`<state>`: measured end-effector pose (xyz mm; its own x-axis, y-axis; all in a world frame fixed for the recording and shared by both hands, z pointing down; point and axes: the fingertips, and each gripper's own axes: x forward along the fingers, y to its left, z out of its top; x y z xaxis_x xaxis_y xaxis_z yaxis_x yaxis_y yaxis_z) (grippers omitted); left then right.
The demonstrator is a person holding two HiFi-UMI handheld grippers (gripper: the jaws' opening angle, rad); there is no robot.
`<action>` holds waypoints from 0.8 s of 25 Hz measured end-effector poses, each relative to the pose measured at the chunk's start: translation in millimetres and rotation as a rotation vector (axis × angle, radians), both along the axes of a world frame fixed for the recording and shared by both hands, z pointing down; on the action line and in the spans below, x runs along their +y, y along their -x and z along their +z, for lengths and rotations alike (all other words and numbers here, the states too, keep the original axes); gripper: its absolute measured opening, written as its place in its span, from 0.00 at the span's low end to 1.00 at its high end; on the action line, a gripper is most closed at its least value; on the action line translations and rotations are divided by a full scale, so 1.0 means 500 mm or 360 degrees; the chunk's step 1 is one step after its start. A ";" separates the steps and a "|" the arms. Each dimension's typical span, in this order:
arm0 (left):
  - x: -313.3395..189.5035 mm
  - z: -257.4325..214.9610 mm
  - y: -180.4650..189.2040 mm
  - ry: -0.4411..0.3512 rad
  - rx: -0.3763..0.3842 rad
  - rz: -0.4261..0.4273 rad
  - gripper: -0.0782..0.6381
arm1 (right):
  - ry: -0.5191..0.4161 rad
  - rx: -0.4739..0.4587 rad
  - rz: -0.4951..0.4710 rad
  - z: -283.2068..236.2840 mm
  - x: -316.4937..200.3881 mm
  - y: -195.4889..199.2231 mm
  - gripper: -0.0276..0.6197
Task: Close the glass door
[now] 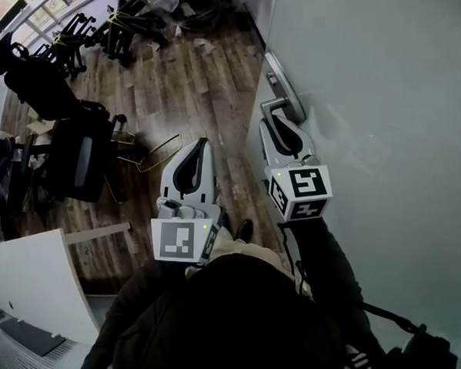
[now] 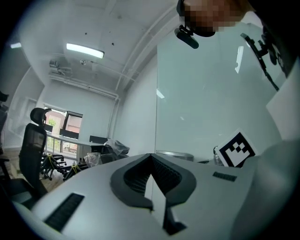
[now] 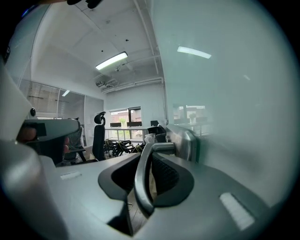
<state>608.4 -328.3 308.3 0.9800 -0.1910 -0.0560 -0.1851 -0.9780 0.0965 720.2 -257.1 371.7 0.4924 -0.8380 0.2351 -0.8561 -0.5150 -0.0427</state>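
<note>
The glass door [image 1: 373, 110] fills the right side of the head view, with a metal lever handle [image 1: 275, 105] on a long plate [image 1: 286, 82] at its left edge. My right gripper [image 1: 276, 122] is shut on that lever; in the right gripper view the handle [image 3: 143, 180] runs down between the jaws of the right gripper [image 3: 152, 157], next to the pane [image 3: 234, 93]. My left gripper [image 1: 204, 144] hangs left of the door over the wood floor, shut with nothing in it. In the left gripper view its tips [image 2: 151, 157] meet in front of the glass [image 2: 206, 103].
A black office chair [image 1: 71, 144] stands to the left, with more chairs stacked at the back [image 1: 92, 30]. A yellow wire frame [image 1: 151, 156] lies on the floor. A white desk corner [image 1: 25, 277] is at lower left. The person's shoe [image 1: 243, 231] is between the grippers.
</note>
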 end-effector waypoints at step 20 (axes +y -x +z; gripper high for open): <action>-0.134 0.003 0.362 -0.0012 -0.0022 -0.0255 0.10 | 0.0046 -0.0013 -0.0265 0.014 -0.137 0.249 0.14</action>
